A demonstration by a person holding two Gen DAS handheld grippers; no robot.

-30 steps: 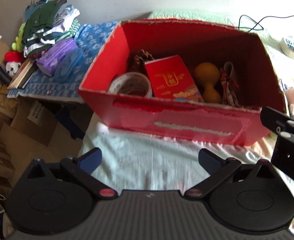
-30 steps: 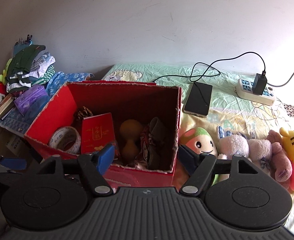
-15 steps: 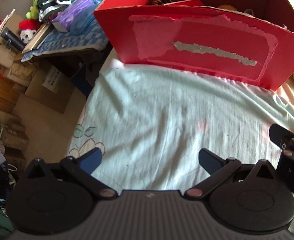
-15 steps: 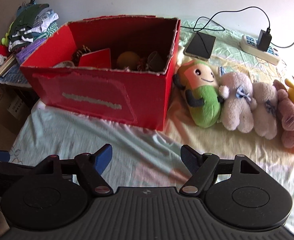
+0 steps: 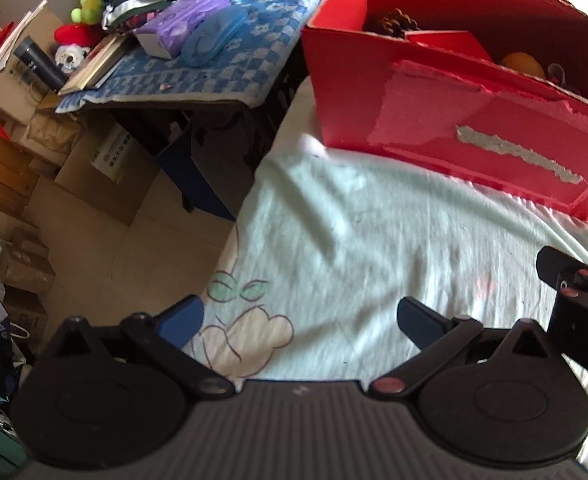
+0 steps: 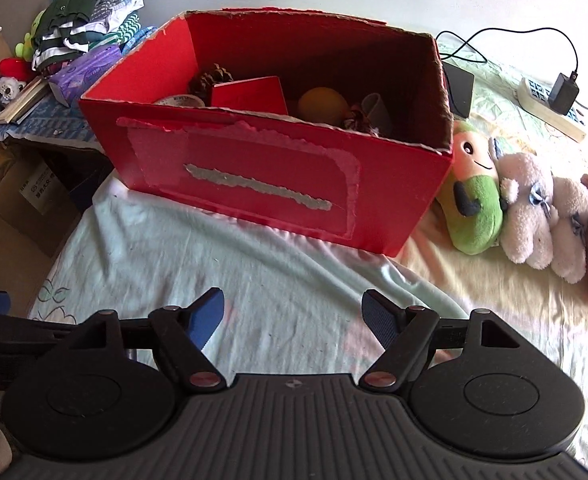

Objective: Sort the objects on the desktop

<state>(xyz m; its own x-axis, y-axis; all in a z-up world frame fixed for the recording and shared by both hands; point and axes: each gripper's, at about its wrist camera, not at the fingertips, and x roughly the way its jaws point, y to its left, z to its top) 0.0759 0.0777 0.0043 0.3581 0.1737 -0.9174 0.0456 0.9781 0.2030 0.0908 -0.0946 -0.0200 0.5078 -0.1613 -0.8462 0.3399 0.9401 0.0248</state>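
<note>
left tongs [image 5: 300, 318] spread, empty | right tongs [image 6: 292, 312] spread, empty | torn-edged red cardboard box [image 6: 253, 168] on wrinkled sheet [image 6: 273, 280]

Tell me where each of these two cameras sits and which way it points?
Left wrist: on the left claw, looking forward and down over the bedsheet at the red box; its open fingers show, plus the right claw's edge.
Right wrist: on the right claw, facing the red box and plush toys; open fingers show.
Shared: box and sheet.
</note>
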